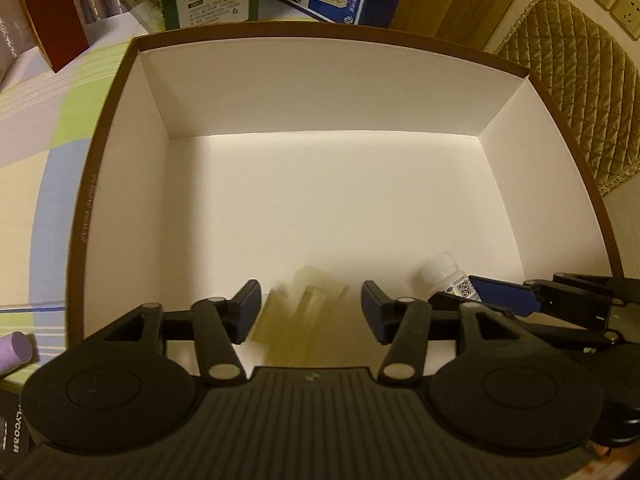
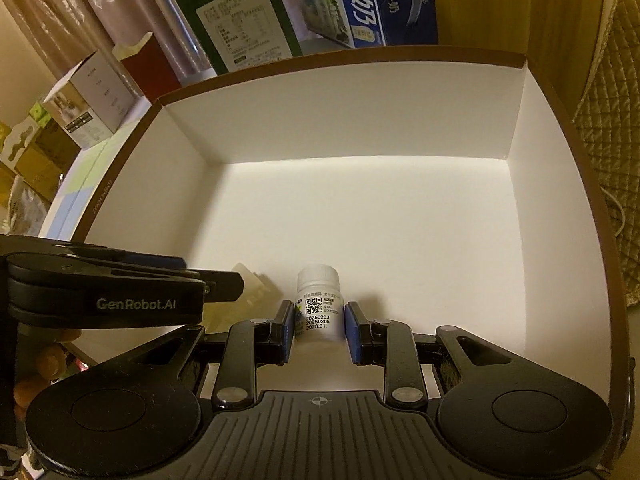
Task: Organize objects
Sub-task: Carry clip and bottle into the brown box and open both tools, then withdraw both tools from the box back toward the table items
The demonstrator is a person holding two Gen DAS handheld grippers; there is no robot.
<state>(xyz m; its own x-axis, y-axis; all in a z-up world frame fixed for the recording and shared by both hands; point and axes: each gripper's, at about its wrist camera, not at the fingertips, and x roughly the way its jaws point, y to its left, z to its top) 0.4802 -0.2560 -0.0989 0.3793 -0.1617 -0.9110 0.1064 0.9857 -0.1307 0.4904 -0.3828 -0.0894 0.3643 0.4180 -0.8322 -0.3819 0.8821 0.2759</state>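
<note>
A big box (image 1: 100, 184) with a brown rim and white inside fills both views. My left gripper (image 1: 310, 296) is open low over the box's near floor, with a blurred, pale translucent yellowish item (image 1: 304, 320) lying between its spread fingers, untouched. That item (image 2: 256, 292) also shows in the right wrist view, just past the left gripper (image 2: 234, 282). My right gripper (image 2: 318, 330) is shut on a small white bottle (image 2: 320, 308) with a QR label, which stands upright on the box floor. The right gripper (image 1: 476, 292) and the bottle (image 1: 448, 276) appear at the right of the left wrist view.
Milk cartons (image 2: 384, 4) and a green carton (image 2: 240, 28) stand behind the box (image 2: 360, 60). A dark red box (image 1: 52, 28) sits back left on the checked cloth (image 1: 44, 184). A purple cylinder (image 1: 14, 352) lies near left. A quilted cushion (image 1: 580, 92) is on the right. A hand (image 2: 52, 360) holds the left gripper.
</note>
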